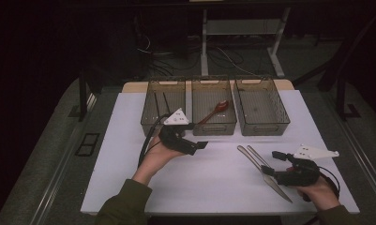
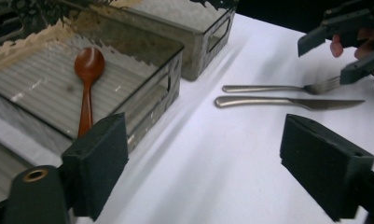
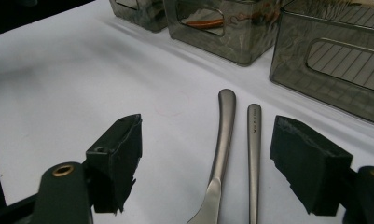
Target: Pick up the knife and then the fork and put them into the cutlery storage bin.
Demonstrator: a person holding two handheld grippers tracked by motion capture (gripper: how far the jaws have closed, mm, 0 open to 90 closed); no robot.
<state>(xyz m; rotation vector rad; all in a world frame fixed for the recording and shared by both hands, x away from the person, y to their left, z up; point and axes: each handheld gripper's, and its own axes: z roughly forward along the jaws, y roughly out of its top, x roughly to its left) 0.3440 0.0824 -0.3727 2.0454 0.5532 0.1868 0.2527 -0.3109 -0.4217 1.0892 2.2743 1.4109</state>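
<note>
A steel knife (image 1: 265, 176) and fork (image 1: 257, 157) lie side by side on the white table (image 1: 129, 154), right of centre. My right gripper (image 1: 274, 163) hovers low over their near halves; in the right gripper view its jaws (image 3: 212, 158) stand open, straddling the knife handle (image 3: 224, 135) and fork handle (image 3: 253, 154) without touching them. My left gripper (image 1: 197, 147) is open with nothing between its jaws, just in front of the middle bin (image 1: 217, 126). That bin holds a red-brown wooden spoon (image 1: 217, 109). The left gripper view (image 2: 212, 172) looks past the spoon (image 2: 86, 88) toward the knife (image 2: 287, 101) and fork (image 2: 278, 87).
Three smoky clear bins stand in a row at the table's back: the left bin (image 1: 153, 126) has two dark thin sticks (image 1: 166, 103) in it, and the right bin (image 1: 265, 127) has nothing in it. Bare table lies between the two hands.
</note>
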